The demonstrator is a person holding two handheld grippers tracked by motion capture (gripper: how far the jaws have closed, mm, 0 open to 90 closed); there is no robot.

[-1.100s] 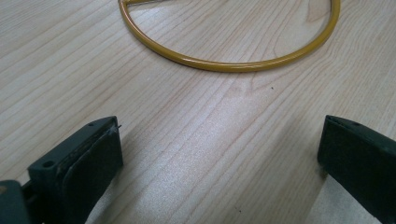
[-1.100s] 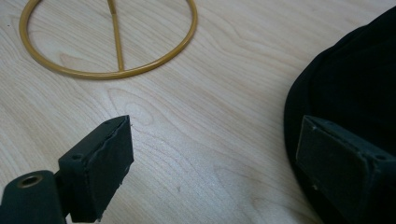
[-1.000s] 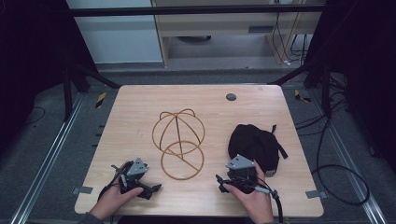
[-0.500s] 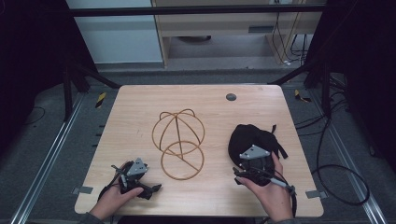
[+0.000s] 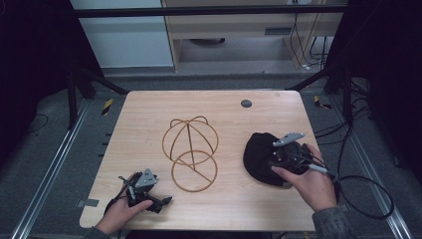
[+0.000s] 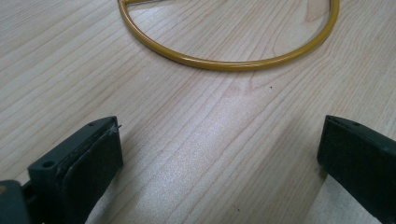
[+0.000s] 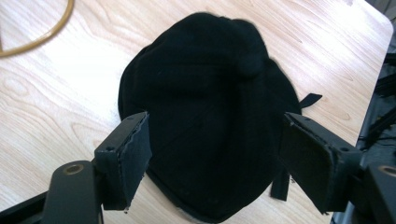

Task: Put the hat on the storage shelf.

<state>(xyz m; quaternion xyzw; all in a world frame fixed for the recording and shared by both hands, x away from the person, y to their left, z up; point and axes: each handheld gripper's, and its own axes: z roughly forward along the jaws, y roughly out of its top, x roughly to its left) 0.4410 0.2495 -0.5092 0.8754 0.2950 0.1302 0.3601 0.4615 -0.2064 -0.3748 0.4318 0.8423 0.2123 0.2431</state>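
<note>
Over the black cap, right gripper hovered, jaws spread but just closing, cap under the gap, unpinched.
No readable writing on cap. Left gripper rested at near edge, jaws wide, empty; wire hat stand mid-table; dark disc far.

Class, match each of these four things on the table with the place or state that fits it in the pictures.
Things:
1. black cap
2. wire hat stand
3. left gripper
4. small dark disc

Places or states:
A. near the table's far edge
B. open over bare wood
C. under the right gripper
D. middle of the table

Pairs: 1-C, 2-D, 3-B, 4-A
</note>
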